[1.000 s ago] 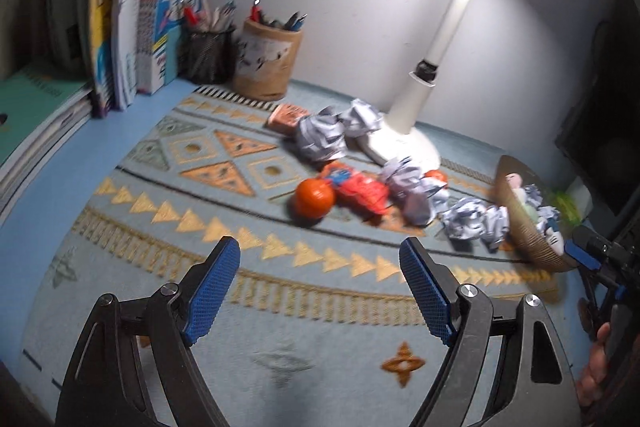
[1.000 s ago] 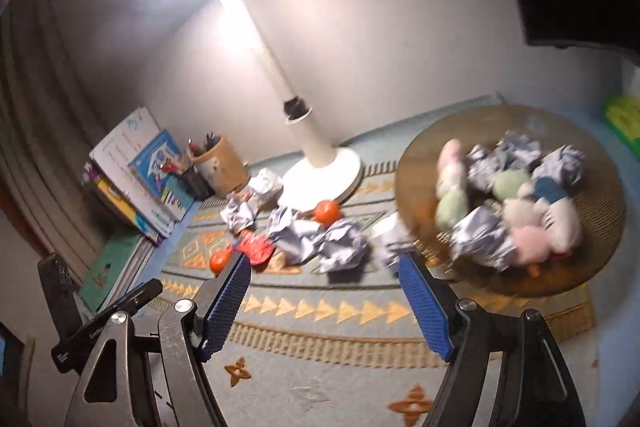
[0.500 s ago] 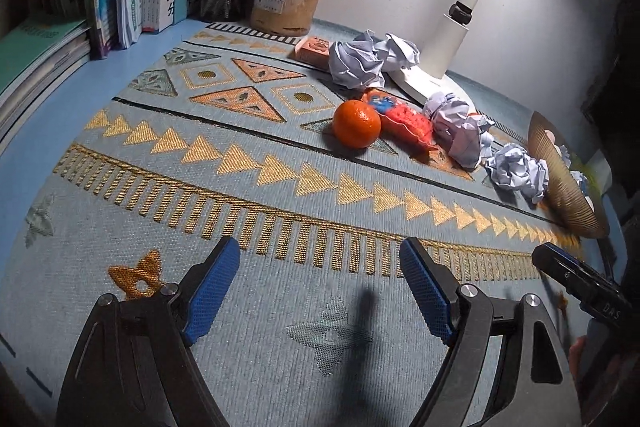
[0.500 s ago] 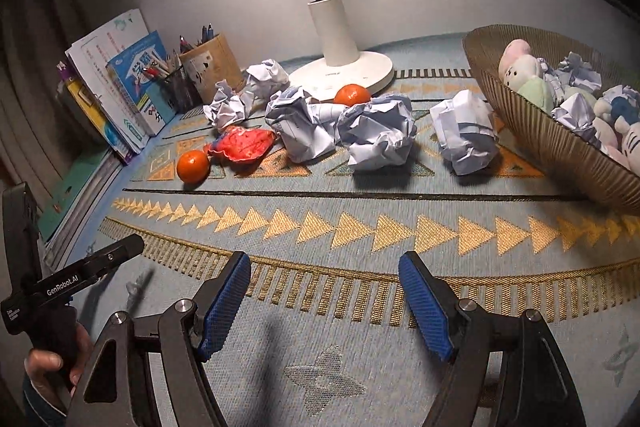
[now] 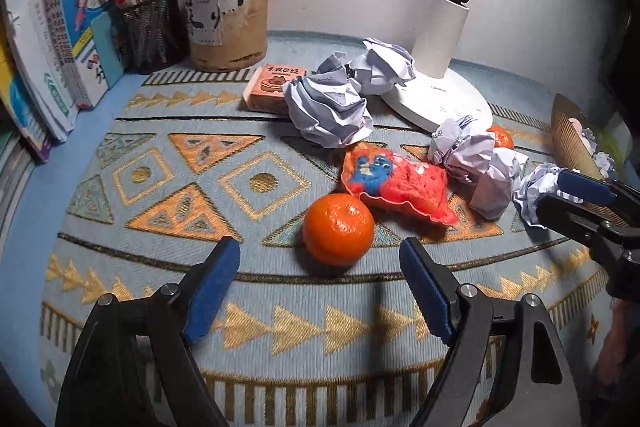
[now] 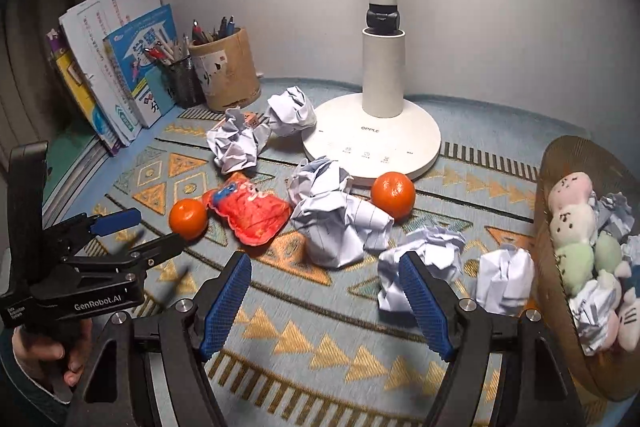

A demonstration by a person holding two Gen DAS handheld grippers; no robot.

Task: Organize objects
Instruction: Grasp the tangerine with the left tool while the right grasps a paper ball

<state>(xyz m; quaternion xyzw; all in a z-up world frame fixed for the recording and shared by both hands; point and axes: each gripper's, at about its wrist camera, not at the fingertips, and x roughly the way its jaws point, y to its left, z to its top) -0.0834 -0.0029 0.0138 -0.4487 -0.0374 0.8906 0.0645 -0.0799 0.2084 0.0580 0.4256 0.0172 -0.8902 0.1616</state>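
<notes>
Desk surface: pale blue woven mat with gold and orange geometric pattern, against a white wall, lit from above.

Row of upright books and workbooks, back left, standing against the wall.

White desk lamp with round base, back centre, on the mat.

Brown woven shallow basket, right edge, holding small plush toys and crumpled paper.

Left gripper, black frame with blue pads: jaws wide apart, empty, low over the mat; the near tangerine lies just beyond and between the tips.

Right gripper, same make: jaws apart, empty; right pad tip overlaps a paper ball in view, contact cannot be told.

Tan cardboard pen pot and black mesh pen cup, side by side, back left.

Crumpled white paper balls: several, loose across the mat's middle.

Red plush toy with blue patch, flat, touching the near tangerine.

Two orange tangerines: one centre, one beside the lamp base.

Small pink printed box, before the pen pot.
</notes>
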